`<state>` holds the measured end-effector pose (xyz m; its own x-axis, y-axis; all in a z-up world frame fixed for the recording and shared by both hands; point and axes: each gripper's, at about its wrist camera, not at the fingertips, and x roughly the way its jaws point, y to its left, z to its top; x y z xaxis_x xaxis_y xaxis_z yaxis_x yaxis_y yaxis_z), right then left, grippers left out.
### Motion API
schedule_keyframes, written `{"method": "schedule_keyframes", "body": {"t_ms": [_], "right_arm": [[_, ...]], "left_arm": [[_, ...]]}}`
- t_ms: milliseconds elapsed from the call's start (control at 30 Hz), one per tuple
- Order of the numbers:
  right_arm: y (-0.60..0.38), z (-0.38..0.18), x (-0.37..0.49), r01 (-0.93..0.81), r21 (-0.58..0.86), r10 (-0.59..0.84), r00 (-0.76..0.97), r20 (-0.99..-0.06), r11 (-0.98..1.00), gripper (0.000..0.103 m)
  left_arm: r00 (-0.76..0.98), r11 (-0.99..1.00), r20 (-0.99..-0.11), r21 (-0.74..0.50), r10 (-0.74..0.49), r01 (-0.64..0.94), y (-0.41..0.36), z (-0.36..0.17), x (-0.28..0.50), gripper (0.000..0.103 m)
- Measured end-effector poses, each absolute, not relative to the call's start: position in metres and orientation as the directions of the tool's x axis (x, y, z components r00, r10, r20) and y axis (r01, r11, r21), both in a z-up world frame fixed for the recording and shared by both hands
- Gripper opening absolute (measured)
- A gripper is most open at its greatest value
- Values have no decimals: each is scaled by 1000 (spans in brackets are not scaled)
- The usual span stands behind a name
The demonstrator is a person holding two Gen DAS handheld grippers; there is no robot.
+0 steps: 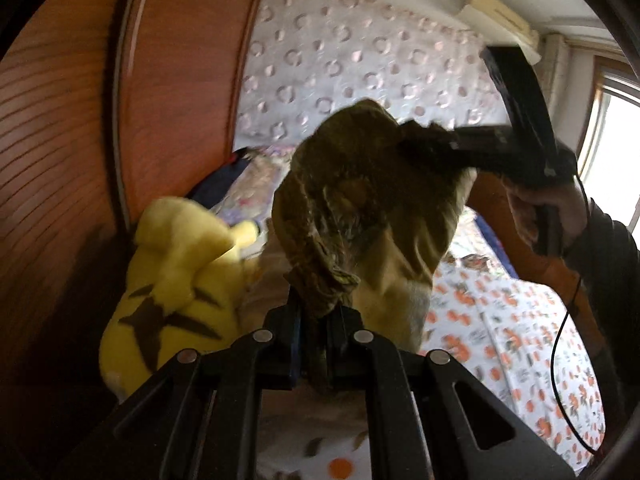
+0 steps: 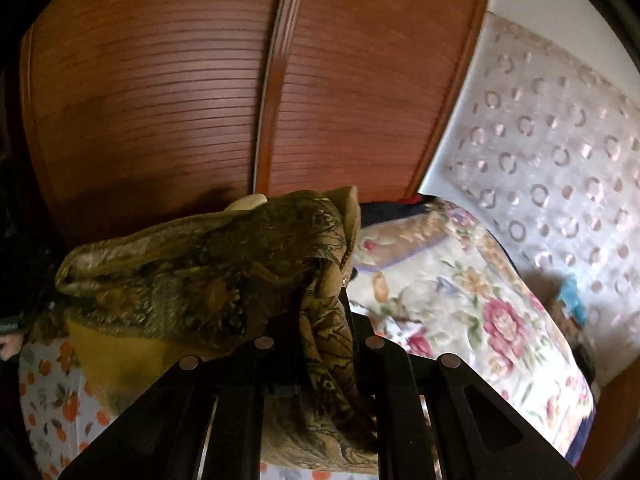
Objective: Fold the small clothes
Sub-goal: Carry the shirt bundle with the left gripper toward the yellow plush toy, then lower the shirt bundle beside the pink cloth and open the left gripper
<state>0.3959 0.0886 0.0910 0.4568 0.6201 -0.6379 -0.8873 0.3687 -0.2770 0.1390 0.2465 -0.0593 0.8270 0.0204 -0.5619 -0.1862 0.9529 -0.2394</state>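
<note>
Fabric of the olive garment (image 1: 360,208) hangs bunched between your clamped left gripper (image 1: 314,312) and right gripper (image 2: 320,320); uneven pulling could slip it free.

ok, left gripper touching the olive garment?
Touching. In the left wrist view, the left gripper has its jaws closed on a bunched edge of the olive garment, cloth pinched between them.
</note>
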Motion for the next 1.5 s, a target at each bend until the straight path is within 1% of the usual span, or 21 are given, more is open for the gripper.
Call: {"method": "schedule_keyframes", "body": {"t_ms": [67,133,167,200,333,400,467,567,633,667,700,733,800,833,933,1133,1267,1333,1367,1433,1500], "right_arm": [[103,84,411,-892,-245,626,443,-641,380,17],[102,84,417,-876,-229,634,468,-616,424,29],[101,80,416,-865,-215,629,481,-611,453,41],[99,78,423,-858,-195,623,485,-614,476,48],[92,62,430,-842,-173,623,502,-601,511,51],[92,47,416,-849,-159,618,483,-620,504,51],[94,26,416,-862,-112,623,441,-646,494,51],[92,-7,415,-868,-55,615,393,-684,493,51],[89,-27,417,-861,-33,606,384,-696,508,51],[90,-34,423,-854,-38,600,395,-696,519,51],[92,-40,423,-848,-45,598,408,-690,528,51],[95,-40,428,-845,-44,602,416,-682,533,51],[96,-40,429,-835,-32,607,425,-672,550,51],[93,-38,425,-830,-30,605,431,-669,557,51],[70,-30,399,-816,-33,605,454,-654,576,51],[22,-6,340,-788,-32,619,508,-599,615,51],[-15,-1,300,-754,-36,608,556,-567,656,51],[-34,-2,278,-731,-39,592,582,-558,681,54],[-43,-2,268,-718,-41,583,596,-552,695,59],[-61,-3,248,-694,-41,567,620,-542,719,64],[-78,-4,226,-677,-33,559,634,-534,736,71]], "left_arm": [[813,948,-582,-242,27,-205,251,-68,139,10],[797,942,-603,-254,23,-219,253,-80,139,10],[792,941,-610,-252,26,-225,252,-84,138,10],[786,940,-618,-250,30,-233,252,-90,140,10],[785,941,-619,-242,38,-237,260,-94,136,10],[782,944,-621,-223,54,-243,260,-92,137,10],[780,945,-623,-216,61,-247,260,-90,136,13],[786,949,-608,-172,109,-265,256,-85,129,26],[791,954,-593,-124,149,-272,252,-79,125,44],[799,956,-580,-112,160,-273,250,-75,122,47],[804,957,-572,-108,162,-270,249,-72,120,58],[806,958,-569,-106,163,-268,249,-69,119,74],[820,962,-550,-98,161,-255,245,-60,114,84],[823,964,-546,-93,160,-250,244,-58,113,86],[825,968,-539,-63,171,-241,235,-49,110,87],[846,979,-515,-59,137,-195,207,-38,101,87],[848,984,-515,-42,128,-174,185,-35,98,87],[853,987,-510,-45,113,-157,173,-34,94,87],[854,988,-510,-46,104,-148,168,-33,92,87],[858,991,-508,-51,83,-126,157,-32,89,87],[860,993,-506,-57,62,-105,145,-32,85,87]]}}
